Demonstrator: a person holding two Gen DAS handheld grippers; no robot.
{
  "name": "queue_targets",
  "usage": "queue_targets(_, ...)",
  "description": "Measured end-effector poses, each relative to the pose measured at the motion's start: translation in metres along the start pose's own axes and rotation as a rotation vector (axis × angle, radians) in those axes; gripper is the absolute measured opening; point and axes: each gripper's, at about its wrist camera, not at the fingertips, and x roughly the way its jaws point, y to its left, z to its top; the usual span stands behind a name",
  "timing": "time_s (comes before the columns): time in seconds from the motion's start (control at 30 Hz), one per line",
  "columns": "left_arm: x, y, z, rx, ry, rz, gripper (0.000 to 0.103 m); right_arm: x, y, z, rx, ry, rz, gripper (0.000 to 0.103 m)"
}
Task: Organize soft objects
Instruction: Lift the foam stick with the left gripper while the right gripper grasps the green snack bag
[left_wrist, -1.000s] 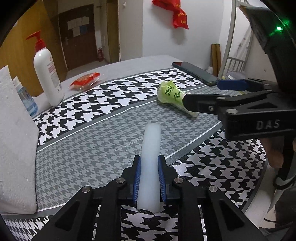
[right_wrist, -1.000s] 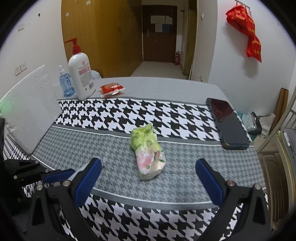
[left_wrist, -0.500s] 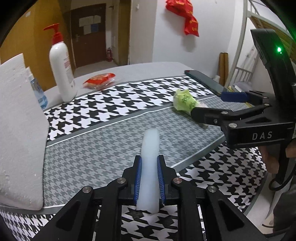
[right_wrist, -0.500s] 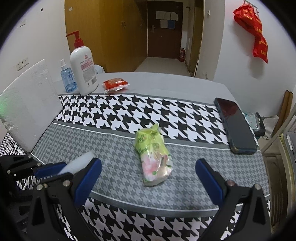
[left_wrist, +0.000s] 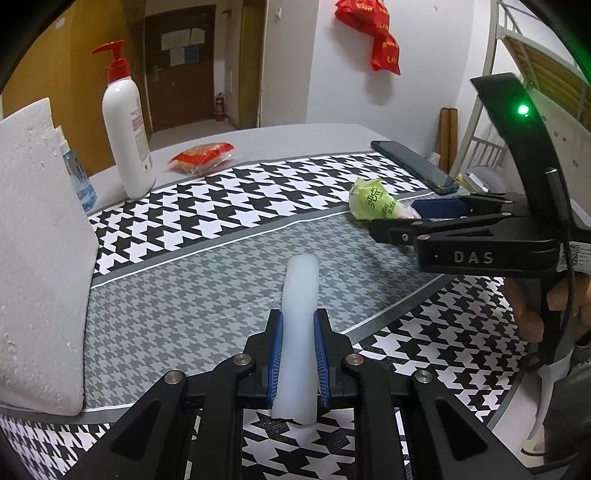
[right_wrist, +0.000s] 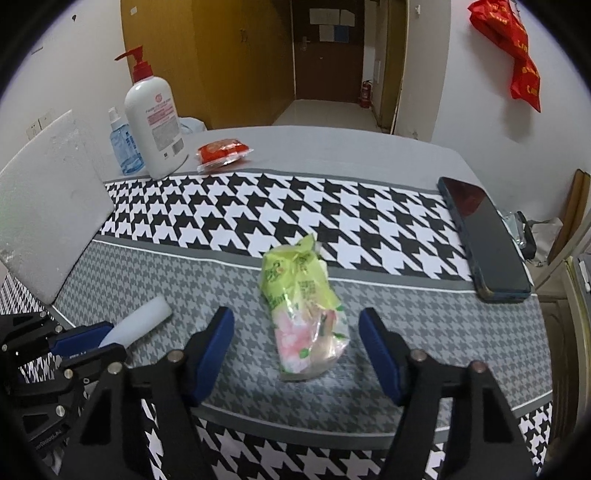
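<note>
- Clamping the white foam bar (left_wrist: 298, 317) in my left tool (left_wrist: 297, 350), I am keeping it lifted above the counter (left_wrist: 207, 280) so it stays under control.
- I am closing my right tool (right_wrist: 295, 341) around the green snack bag (right_wrist: 301, 295) lying on the grey strip; the pads are not touching it yet.

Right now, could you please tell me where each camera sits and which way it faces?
Left wrist view: on the left claw, angled down across the houndstooth tablecloth; its pads clamp a translucent white soft bar.
Right wrist view: on the right claw, angled down at a green plastic snack packet, jaws closing around it, not touching.
Shared: bar, packet, white pump bottle.
</note>
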Motion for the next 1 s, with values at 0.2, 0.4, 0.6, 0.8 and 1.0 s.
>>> queue_targets(0.2, 0.000, 0.000, 0.000, 0.000, -0.002, -0.003, 0.018, 0.006, 0.000, -0.001, 0.000, 0.005, -0.014, 0.060)
queue_targets(0.4, 0.000, 0.000, 0.001, -0.001, 0.003, -0.005, 0.018, 0.009, -0.001, -0.002, 0.006, 0.016, -0.012, 0.038)
queue_targets(0.6, -0.001, 0.000, 0.000, -0.002, 0.000, -0.007, 0.018, -0.011, 0.002, -0.008, 0.017, -0.020, -0.018, 0.033)
queue_targets(0.8, -0.001, 0.002, 0.000, -0.004, -0.003, -0.017, 0.018, -0.035, 0.011, -0.026, 0.029, -0.017, 0.026, 0.033)
queue_targets(1.0, -0.004, -0.001, 0.000, 0.002, -0.005, -0.020, 0.019, -0.051, 0.022, -0.056, 0.043, -0.005, 0.014, 0.033)
